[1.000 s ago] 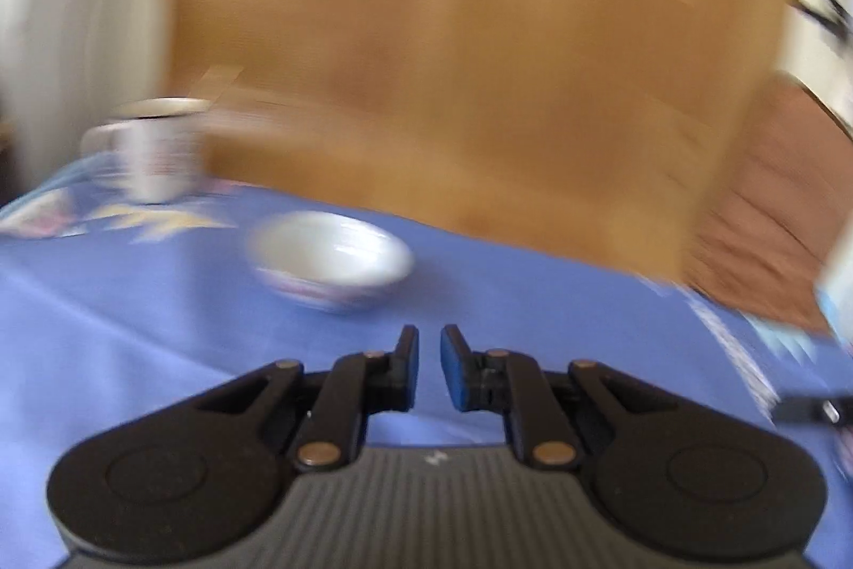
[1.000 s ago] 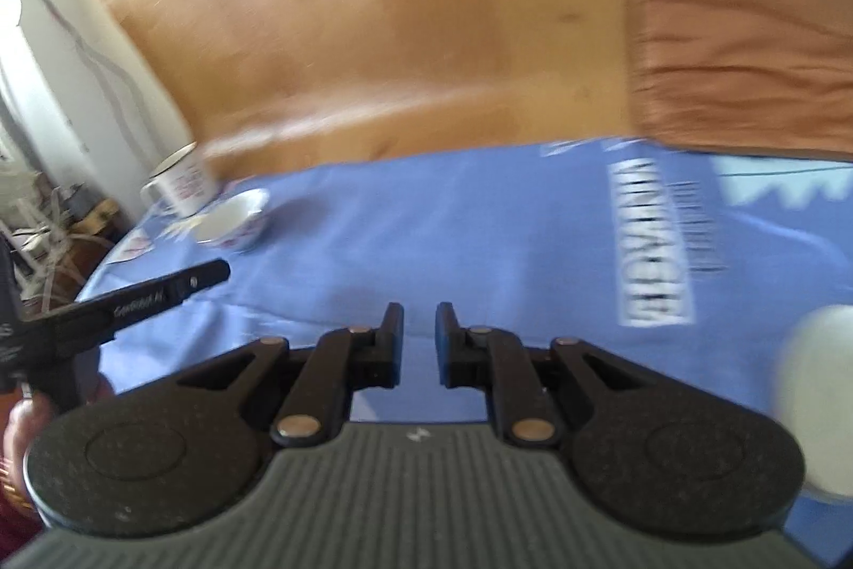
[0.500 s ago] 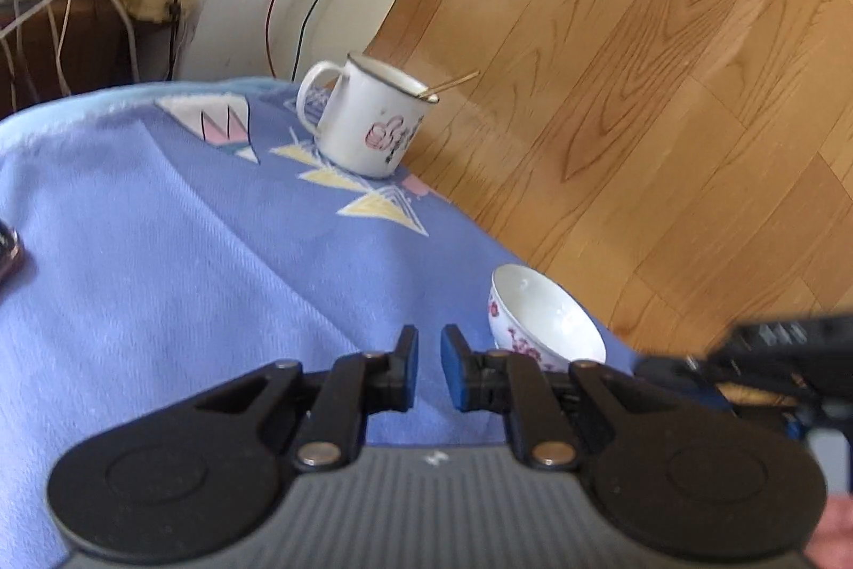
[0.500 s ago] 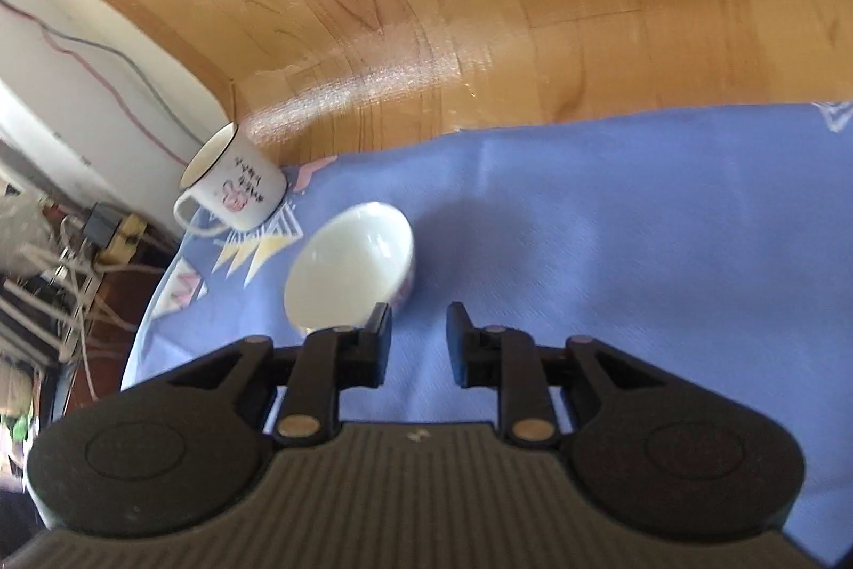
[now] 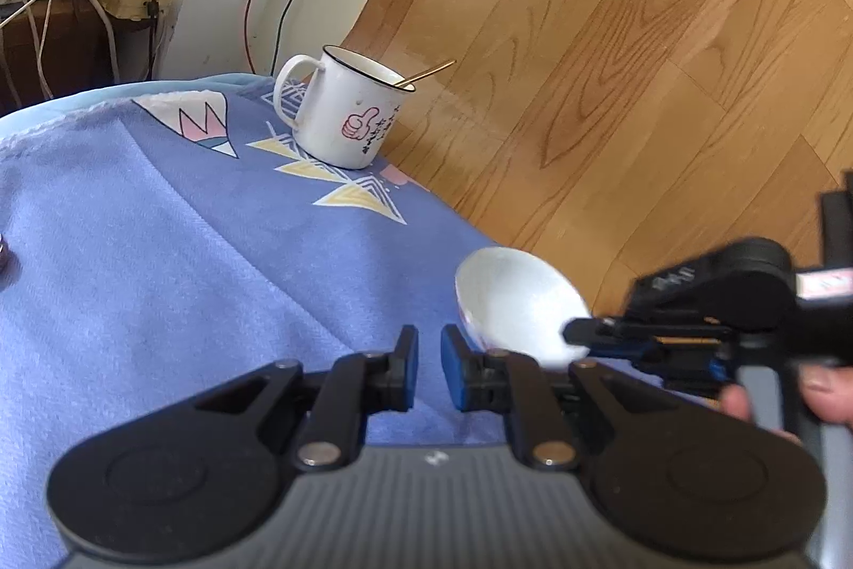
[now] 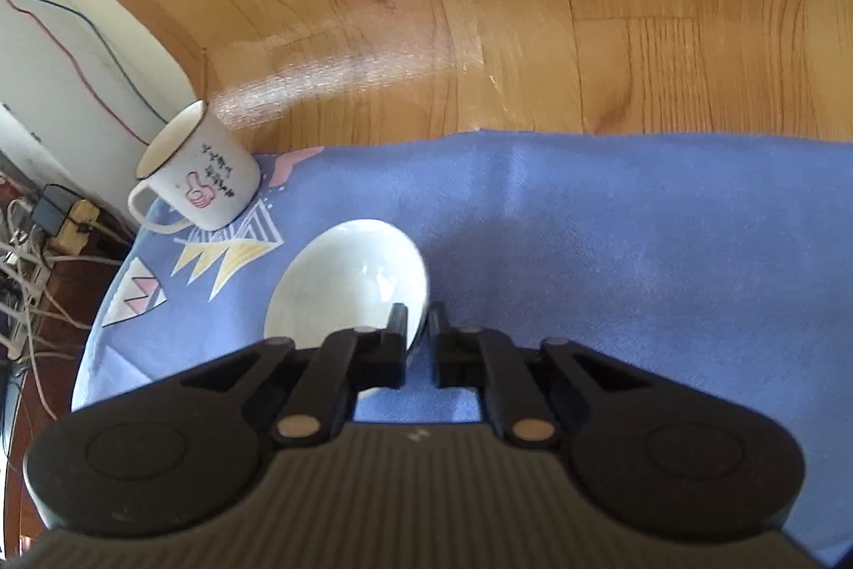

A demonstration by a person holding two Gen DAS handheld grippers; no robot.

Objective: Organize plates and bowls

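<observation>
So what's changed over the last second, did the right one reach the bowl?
Yes. The right hand-held gripper swung left across the blue cloth and closed in on the white bowl; its fingers now straddle the bowl's near rim, which looks pinched. The left hand-held gripper turned toward the mug and holds nothing. Mug and bowl stayed put.

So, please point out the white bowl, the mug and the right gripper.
white bowl (image 6: 341, 286), right wrist view, inner wall.
mug (image 5: 341, 126), left wrist view, outer side.
right gripper (image 6: 418, 334), right wrist view, midway between its fingers.
</observation>
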